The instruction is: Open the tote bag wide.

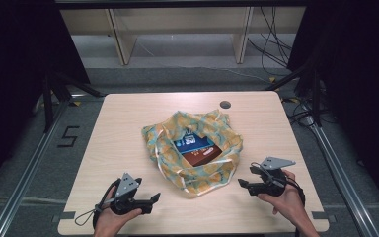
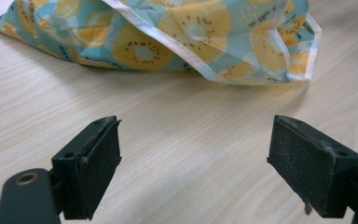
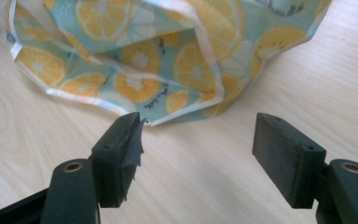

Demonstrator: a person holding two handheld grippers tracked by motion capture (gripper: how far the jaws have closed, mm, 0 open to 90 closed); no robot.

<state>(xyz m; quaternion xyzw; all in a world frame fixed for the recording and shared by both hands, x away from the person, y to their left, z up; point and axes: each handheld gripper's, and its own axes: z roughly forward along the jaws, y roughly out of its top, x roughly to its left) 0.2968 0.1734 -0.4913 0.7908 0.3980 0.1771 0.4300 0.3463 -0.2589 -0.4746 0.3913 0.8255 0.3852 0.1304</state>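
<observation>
A fruit-print cloth bag (image 1: 193, 148) lies open in the middle of the wooden table (image 1: 123, 123), with a blue box (image 1: 193, 142) and a brown box (image 1: 203, 154) inside it. My left gripper (image 1: 156, 198) rests low near the front left of the bag, jaws open and nothing between them; the bag's edge (image 2: 205, 51) lies a short way beyond its pads (image 2: 303, 165). My right gripper (image 1: 242, 183) sits at the bag's front right, open and empty, pointing at the bag's white-trimmed rim (image 3: 168, 88).
A round cable hole (image 1: 225, 104) is in the table's far edge. Metal rails (image 1: 29, 163) run along both sides on the floor. Wooden furniture legs (image 1: 123, 44) and cables (image 1: 271, 44) lie beyond the table.
</observation>
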